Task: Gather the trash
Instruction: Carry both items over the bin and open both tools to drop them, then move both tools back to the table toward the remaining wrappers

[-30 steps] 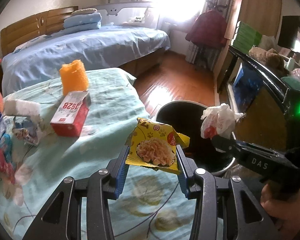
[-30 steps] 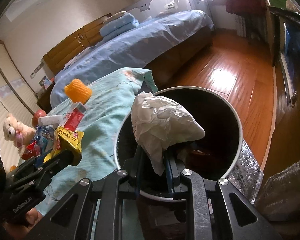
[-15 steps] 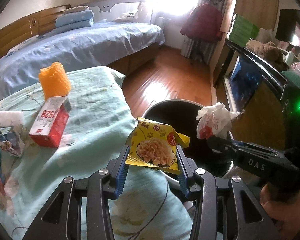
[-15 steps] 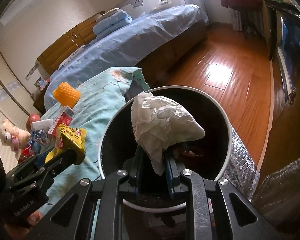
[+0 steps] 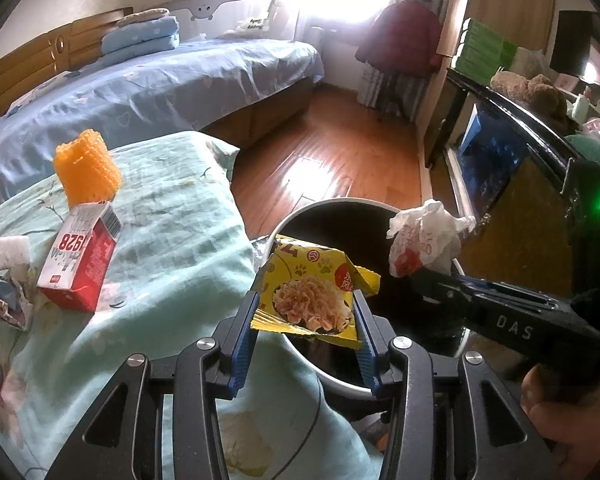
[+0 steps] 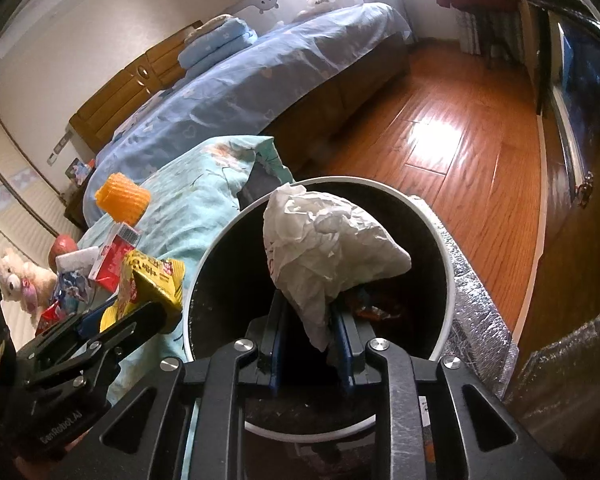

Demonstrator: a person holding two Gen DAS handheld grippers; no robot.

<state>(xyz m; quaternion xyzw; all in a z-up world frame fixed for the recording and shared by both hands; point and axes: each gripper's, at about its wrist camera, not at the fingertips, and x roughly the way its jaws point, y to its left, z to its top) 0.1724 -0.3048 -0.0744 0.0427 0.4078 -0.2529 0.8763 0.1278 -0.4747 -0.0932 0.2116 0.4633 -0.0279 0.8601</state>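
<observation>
While the white crumpled paper [image 6: 324,252] hangs over the dark mouth of the trash bin [image 6: 444,240], the right gripper [image 6: 308,344] has just been opening its jaws; the paper's lower tip sits between the blue pads [image 6: 278,332], with a gap visible on the left side. To the left, the left gripper [image 5: 306,336] clamps a yellow snack wrapper [image 5: 312,292] by its edges, above the bin's near-left rim [image 5: 300,216]. Further left, a red and white carton [image 5: 80,256] and an orange mesh roll [image 5: 86,168] stand on the teal cover [image 5: 172,240]. Beyond lie a blue bed [image 5: 160,88] and wooden floor [image 5: 332,152].
</observation>
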